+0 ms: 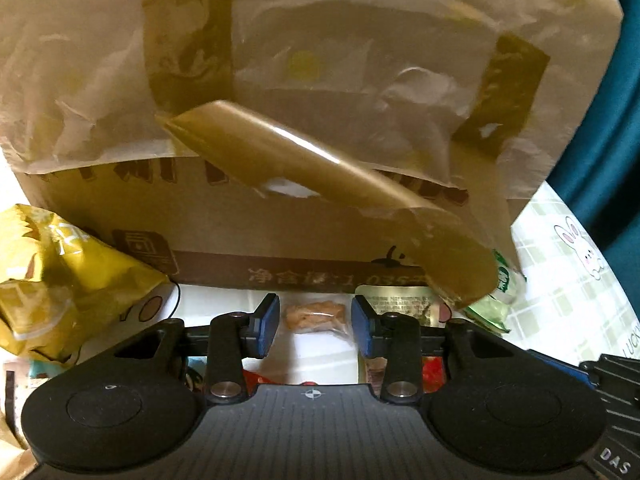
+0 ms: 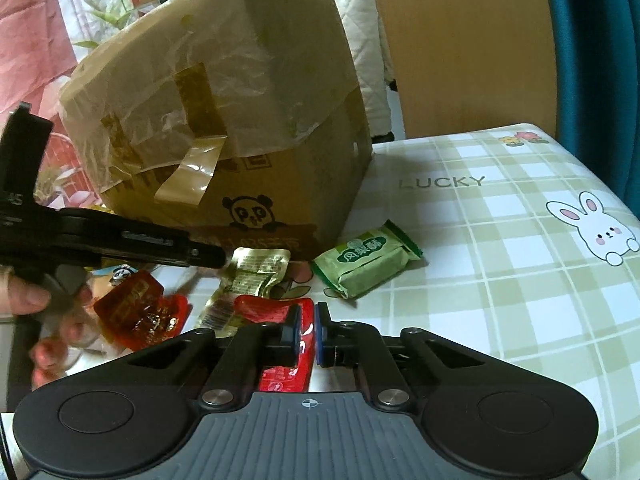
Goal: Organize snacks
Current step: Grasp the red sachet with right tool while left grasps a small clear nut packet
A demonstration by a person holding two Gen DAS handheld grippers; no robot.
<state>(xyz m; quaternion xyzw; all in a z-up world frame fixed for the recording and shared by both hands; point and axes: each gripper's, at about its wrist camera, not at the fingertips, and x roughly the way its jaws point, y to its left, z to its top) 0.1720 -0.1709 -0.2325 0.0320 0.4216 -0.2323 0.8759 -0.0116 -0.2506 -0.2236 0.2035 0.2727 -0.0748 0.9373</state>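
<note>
Left wrist view: your left gripper (image 1: 315, 322) has its fingers narrowly apart around a small clear-wrapped brown snack (image 1: 315, 314) without pressing it, just below the cardboard box (image 1: 280, 236) at twelve o'clock, with a yellow bag (image 1: 68, 280) at nine o'clock. In the right wrist view, your right gripper (image 2: 308, 330) has its fingers clamped together on a red packet (image 2: 286, 376). On the checked surface (image 2: 500, 280), a green packet (image 2: 366, 264) lies at one o'clock, a gold packet (image 2: 252, 276) at eleven.
</note>
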